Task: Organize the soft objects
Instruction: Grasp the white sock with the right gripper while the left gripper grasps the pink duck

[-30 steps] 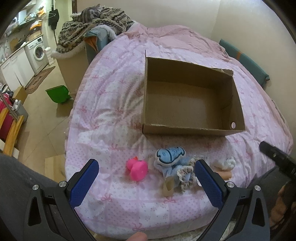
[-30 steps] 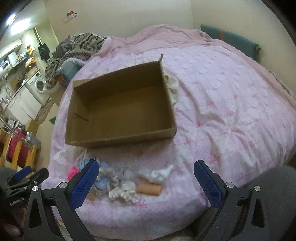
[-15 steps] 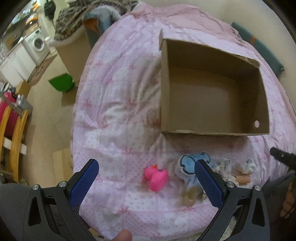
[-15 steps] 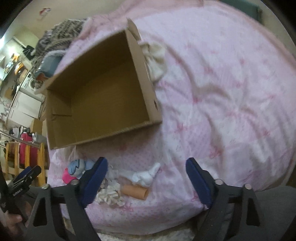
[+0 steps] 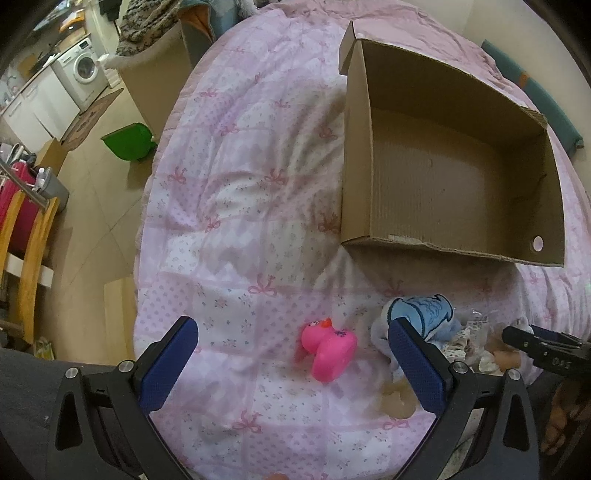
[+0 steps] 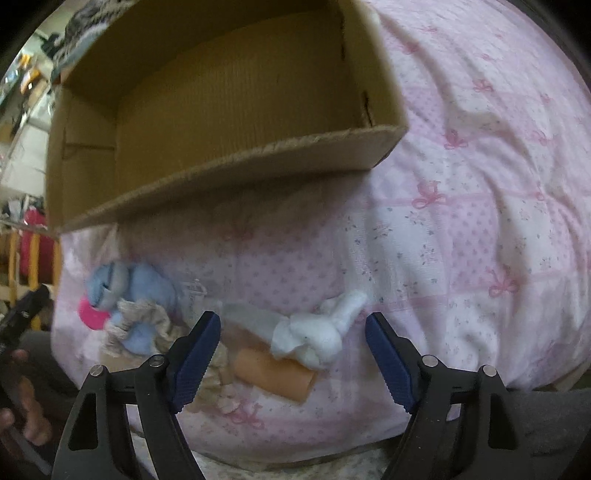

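An empty cardboard box [image 5: 448, 254] [image 6: 236, 162] sits on a pink bedspread [image 5: 258, 177]. In front of it lie a pink rubber duck [image 5: 327, 347], a blue plush toy [image 5: 421, 312] [image 6: 129, 284], a frilly beige scrunchie [image 6: 147, 321], a white plush [image 6: 321, 332] and a peach roll [image 6: 273, 373]. My left gripper [image 5: 291, 347] is open, with the duck between its fingers. My right gripper [image 6: 293, 332] is open just above the white plush, its fingers on either side of it. The right gripper's tip also shows in the left wrist view [image 5: 539, 345].
The bed's left edge drops to a tiled floor with a green bin [image 5: 129, 142], a washing machine [image 5: 83, 72] and a wooden rack [image 5: 27, 240]. A patterned blanket [image 5: 147, 26] lies on a chair beyond. A teal cushion [image 5: 532, 96] lies at the far right.
Both grippers have moved forward and down towards the toys. The right gripper now frames the white plush closely; the left has the duck between its fingers.
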`<state>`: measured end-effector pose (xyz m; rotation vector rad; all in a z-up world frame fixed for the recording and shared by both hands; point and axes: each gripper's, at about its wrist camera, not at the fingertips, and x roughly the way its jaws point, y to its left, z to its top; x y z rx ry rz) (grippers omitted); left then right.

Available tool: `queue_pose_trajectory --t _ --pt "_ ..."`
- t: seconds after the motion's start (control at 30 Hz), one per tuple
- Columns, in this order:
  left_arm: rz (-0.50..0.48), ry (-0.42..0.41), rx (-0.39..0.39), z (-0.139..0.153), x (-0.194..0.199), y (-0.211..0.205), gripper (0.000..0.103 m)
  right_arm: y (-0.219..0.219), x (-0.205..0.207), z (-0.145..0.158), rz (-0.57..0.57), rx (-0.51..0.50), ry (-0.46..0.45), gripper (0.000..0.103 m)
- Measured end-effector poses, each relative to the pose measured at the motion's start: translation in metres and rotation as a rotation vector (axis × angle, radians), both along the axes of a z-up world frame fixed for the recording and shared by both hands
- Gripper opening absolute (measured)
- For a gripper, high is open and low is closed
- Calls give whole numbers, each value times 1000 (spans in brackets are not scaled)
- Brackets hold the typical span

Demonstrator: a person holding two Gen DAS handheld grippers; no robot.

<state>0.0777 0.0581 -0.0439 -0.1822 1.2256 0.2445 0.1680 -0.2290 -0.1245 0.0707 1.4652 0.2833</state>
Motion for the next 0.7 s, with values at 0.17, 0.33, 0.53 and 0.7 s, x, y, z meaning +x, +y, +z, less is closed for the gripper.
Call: queue_pose_trajectory --t 0.17,0.33,0.53,0.7 --pt "12 6 -8 -2 1 3 103 0 1 -6 -7 -14 -2 37" --pt "49 11 -15 -4 0 11 103 -12 0 3 -66 54 -27 25" --pt "93 40 -62 -13 -2 23 101 -26 -5 42 -102 213 -162 24" --pt "97 88 -123 -28 1 26 84 -28 -9 61 -106 251 -251 24"
